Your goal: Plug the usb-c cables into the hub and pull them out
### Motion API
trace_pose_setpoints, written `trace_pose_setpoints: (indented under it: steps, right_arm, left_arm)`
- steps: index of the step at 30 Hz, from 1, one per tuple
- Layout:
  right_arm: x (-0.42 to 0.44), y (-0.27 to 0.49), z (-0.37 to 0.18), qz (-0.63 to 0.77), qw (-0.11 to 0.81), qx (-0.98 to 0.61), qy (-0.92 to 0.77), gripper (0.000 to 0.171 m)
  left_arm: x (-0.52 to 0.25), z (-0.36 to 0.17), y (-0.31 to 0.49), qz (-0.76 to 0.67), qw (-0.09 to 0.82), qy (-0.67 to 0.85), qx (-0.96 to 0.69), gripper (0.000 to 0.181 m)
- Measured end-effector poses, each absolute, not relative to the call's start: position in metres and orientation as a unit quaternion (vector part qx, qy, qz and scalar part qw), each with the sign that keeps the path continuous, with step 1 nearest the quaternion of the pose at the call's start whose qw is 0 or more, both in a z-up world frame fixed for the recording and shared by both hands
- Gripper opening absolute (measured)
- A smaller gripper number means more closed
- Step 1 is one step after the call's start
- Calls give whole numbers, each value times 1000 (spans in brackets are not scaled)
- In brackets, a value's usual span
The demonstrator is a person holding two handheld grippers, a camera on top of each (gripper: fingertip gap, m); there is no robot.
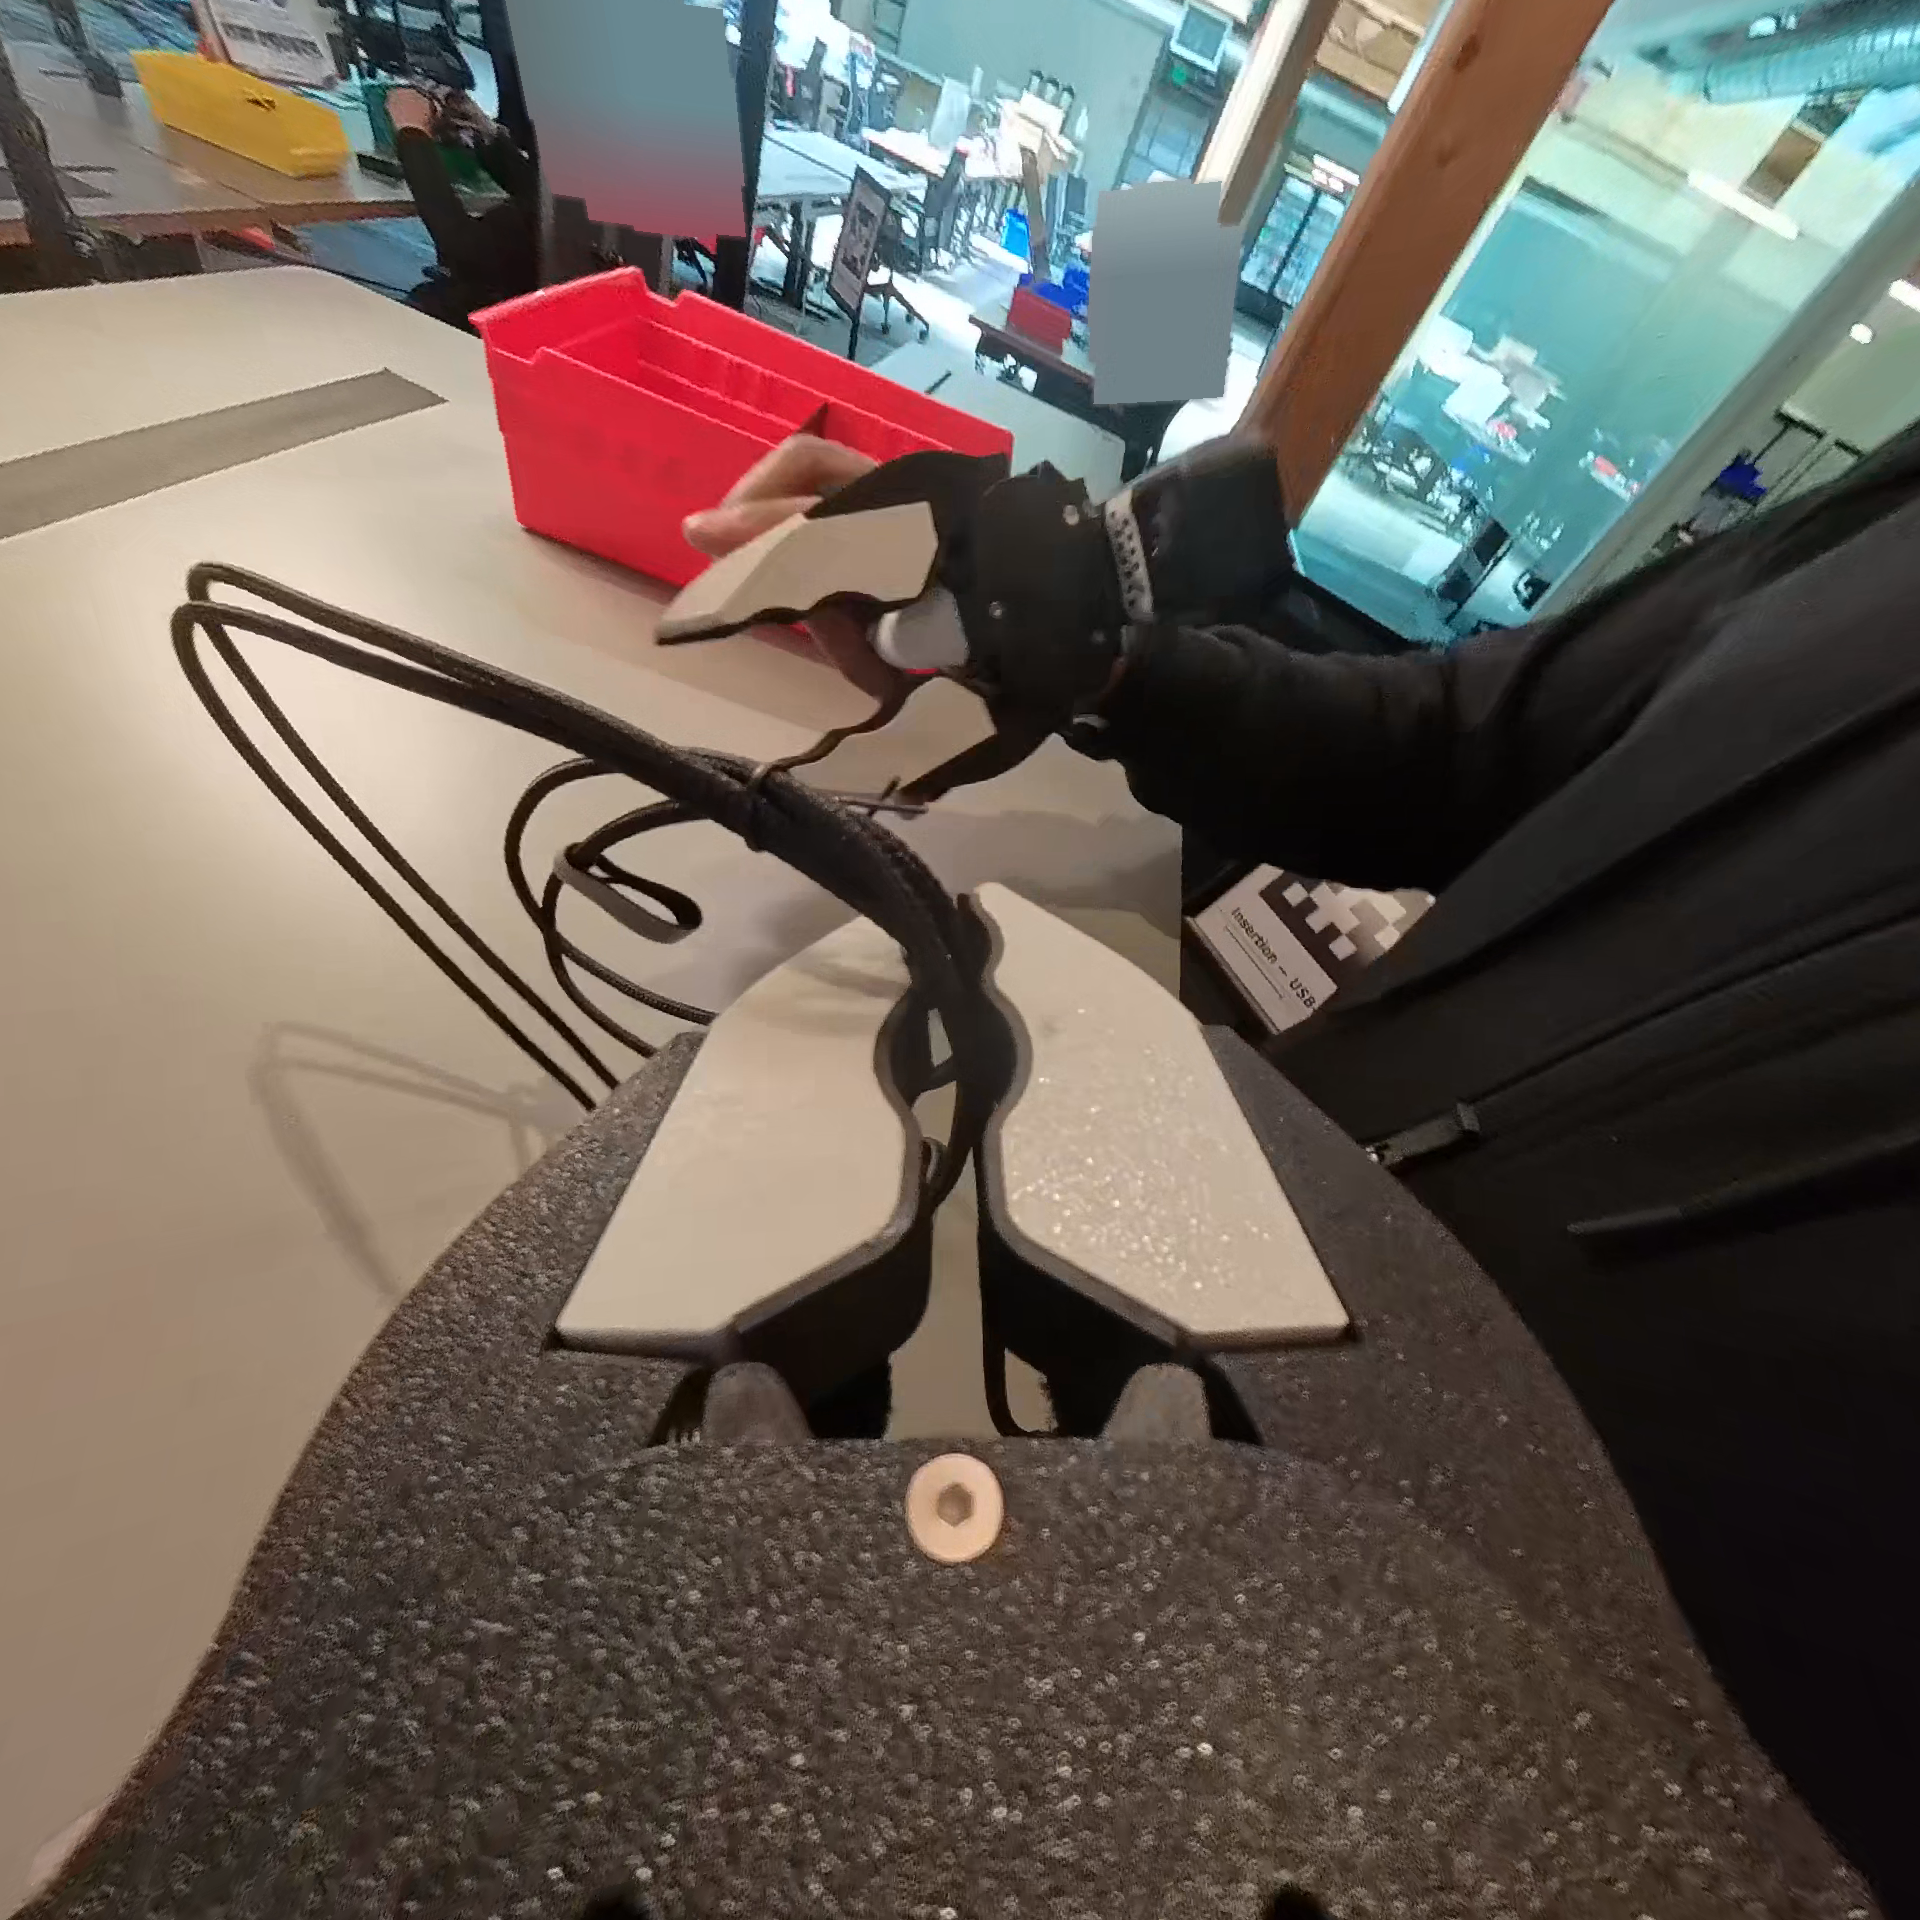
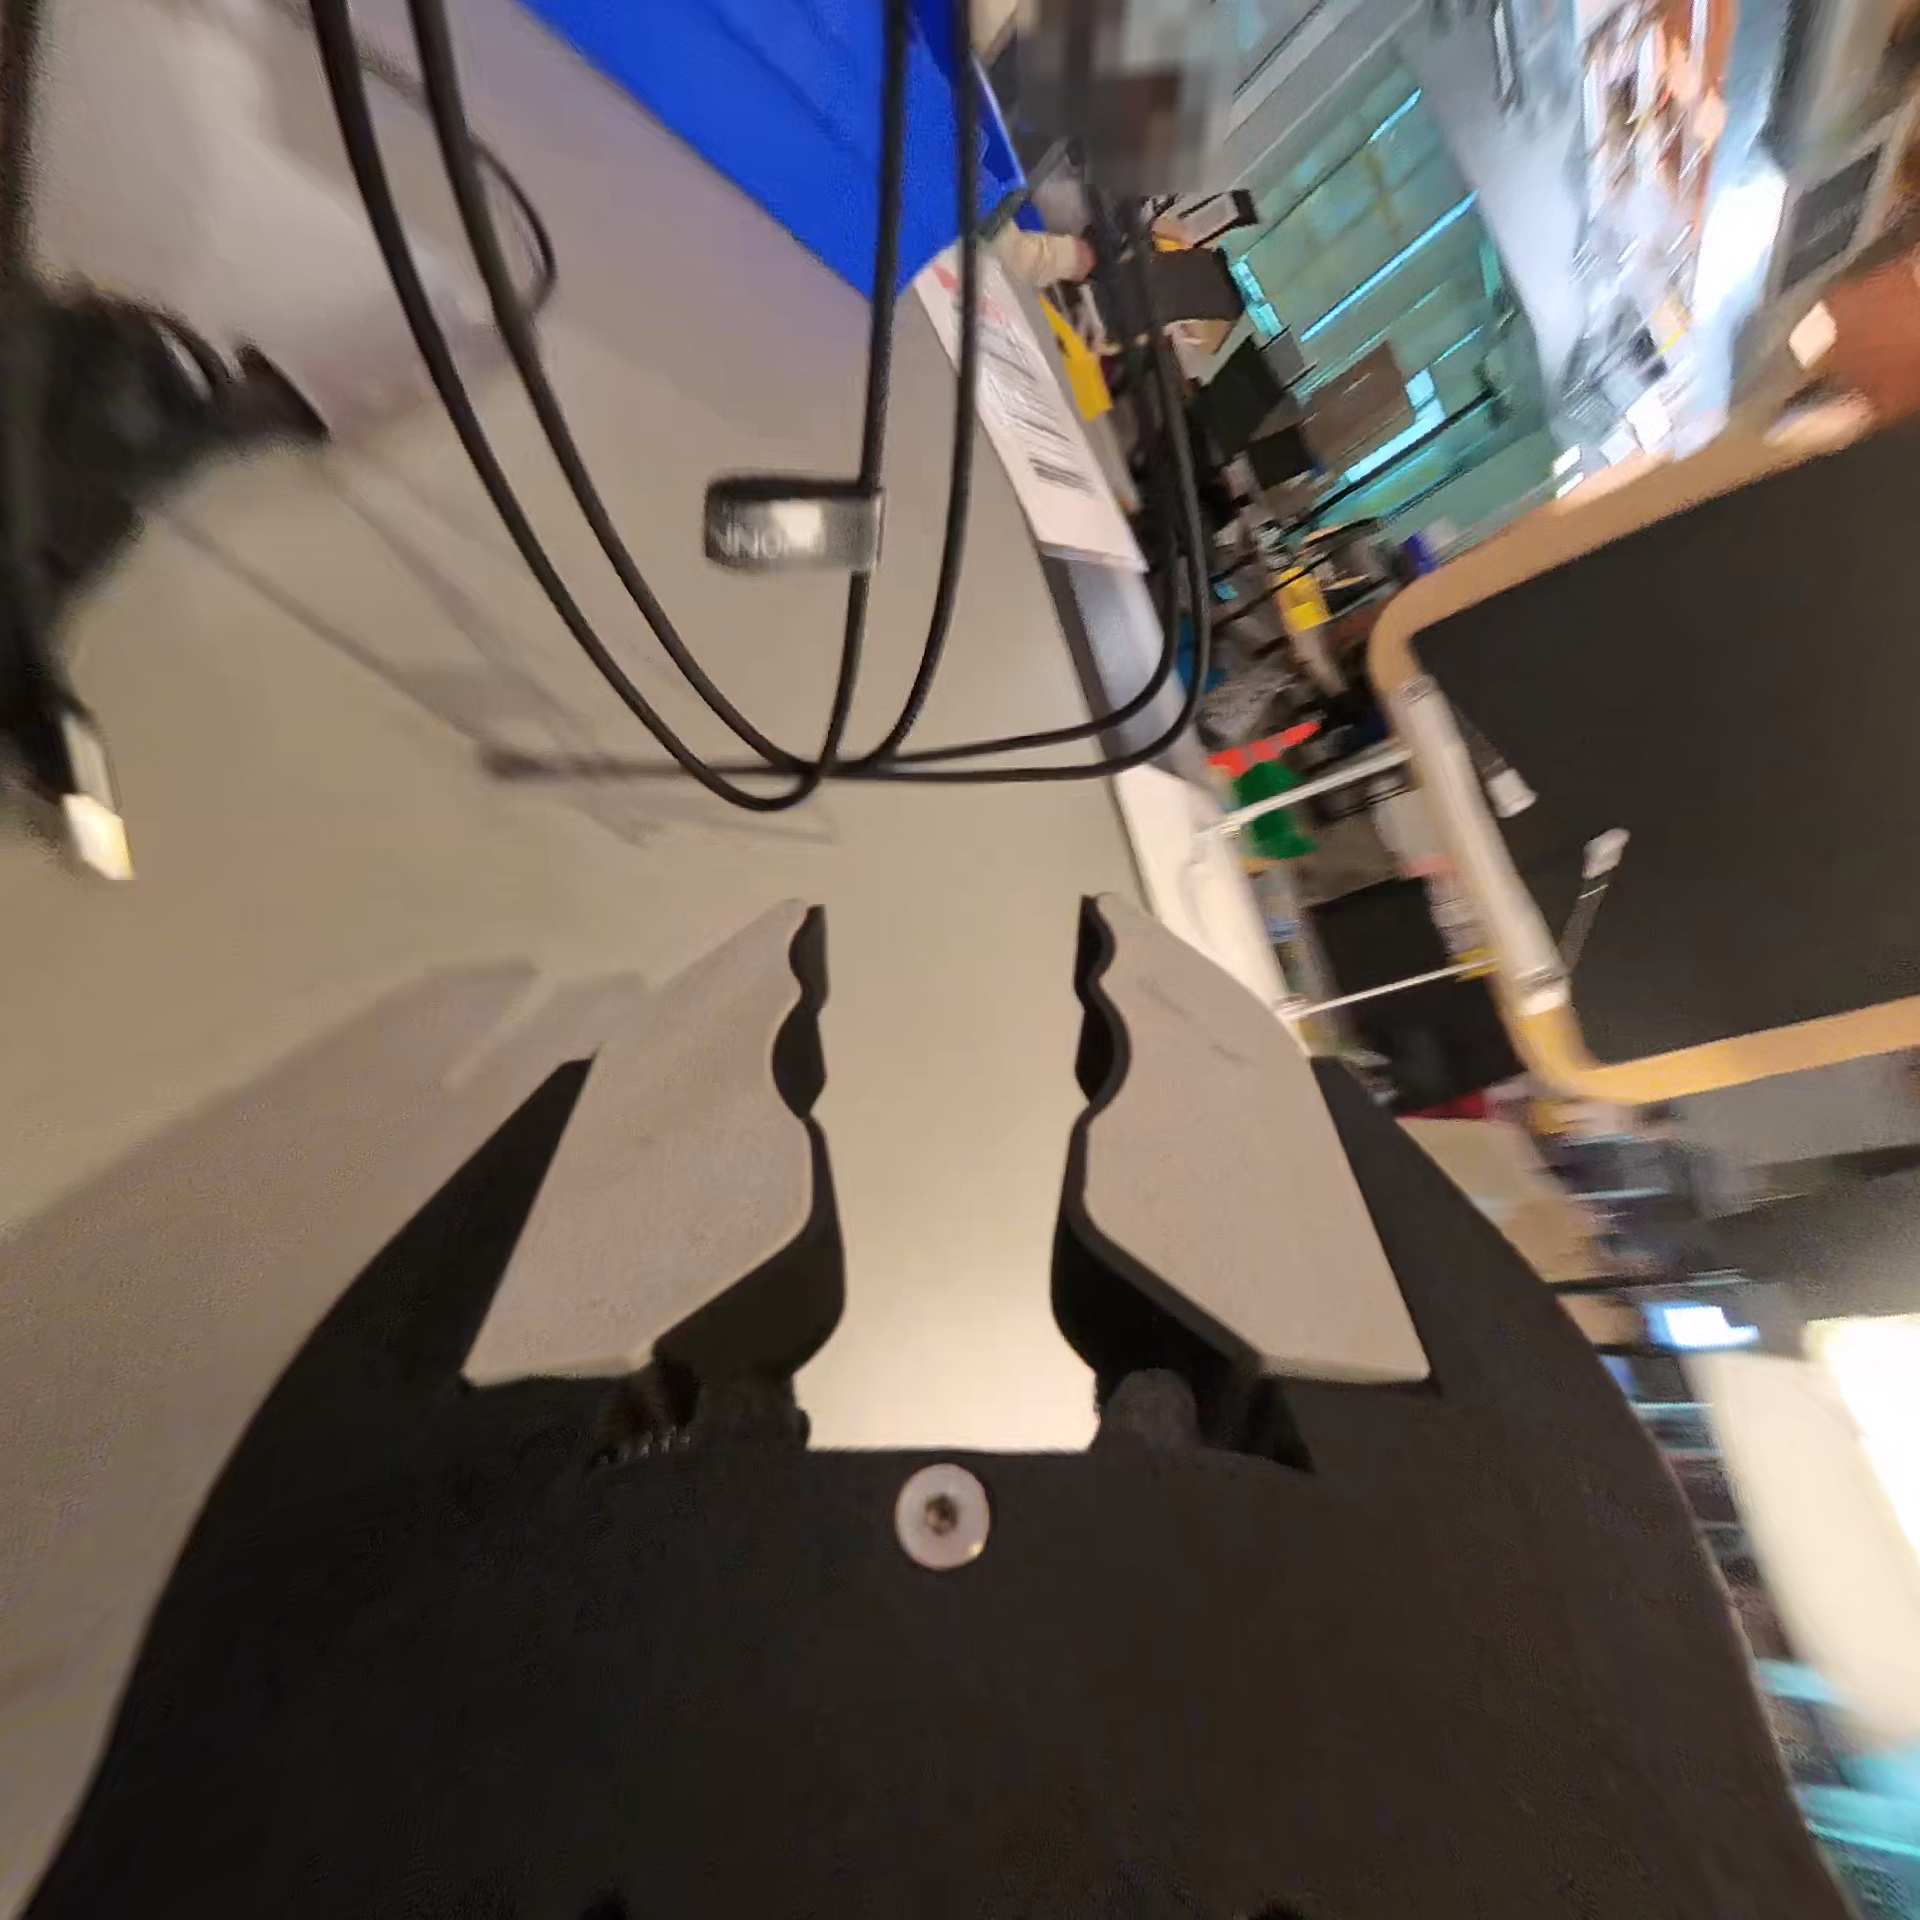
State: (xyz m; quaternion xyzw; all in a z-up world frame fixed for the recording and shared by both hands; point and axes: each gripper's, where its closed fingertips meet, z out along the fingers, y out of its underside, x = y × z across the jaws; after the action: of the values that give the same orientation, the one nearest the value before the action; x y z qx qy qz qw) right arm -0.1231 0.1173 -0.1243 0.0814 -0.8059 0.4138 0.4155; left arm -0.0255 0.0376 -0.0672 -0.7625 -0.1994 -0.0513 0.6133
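Note:
In the left wrist view my left gripper [image 1: 961, 997] is shut on a bundle of black braided cables [image 1: 582, 717], which sits in the notch between the pads. The bundle rises up and left, bound by a thin tie [image 1: 764, 784], and loops onto the grey table [image 1: 260, 831]. My right gripper [image 2: 951, 935] is open and empty above the table. It also shows in the left wrist view [image 1: 790, 644], held by a gloved hand just past the tie. In the right wrist view cable loops [image 2: 727, 675] hang ahead, and a silver plug [image 2: 99, 821] hangs at the left from a blurred dark shape.
A red bin [image 1: 727, 416] stands on the table behind the right gripper. A card with a square marker [image 1: 1309, 945] lies at the table's right edge. A blue bin [image 2: 790, 125] and a paper sheet [image 2: 1039, 416] lie beyond the loops. A person's black sleeve [image 1: 1455, 748] fills the right.

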Motion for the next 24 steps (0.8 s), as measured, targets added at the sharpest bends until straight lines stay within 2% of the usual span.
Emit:
trace_pose_setpoints:
  steps: [4, 11, 12, 13, 15, 24]
  right_arm:
    - [-140, 104, -134, 284, 550, 228, -751, 60]
    - [-144, 60, -155, 259, 599, 321, -686, 66]
    - [-144, 54, -155, 263, 604, 321, -681, 62]
    - [-146, 49, -150, 268, 615, 311, -673, 48]
    - [-156, 47, -144, 274, 627, 273, -677, 12]
    - [-172, 59, -144, 318, 535, 31, -782, 5]
  left_arm:
    - [-16, -59, 40, -66, 606, -184, -771, 4]
    - [9, -45, 47, -116, 629, -137, -756, 4]
    - [13, -43, 48, -125, 633, -130, -753, 4]
    - [16, -42, 48, -131, 635, -125, -751, 4]
    - [12, -42, 45, -127, 640, -137, -746, 4]
    - [-50, -62, 3, -73, 659, -334, -671, 4]
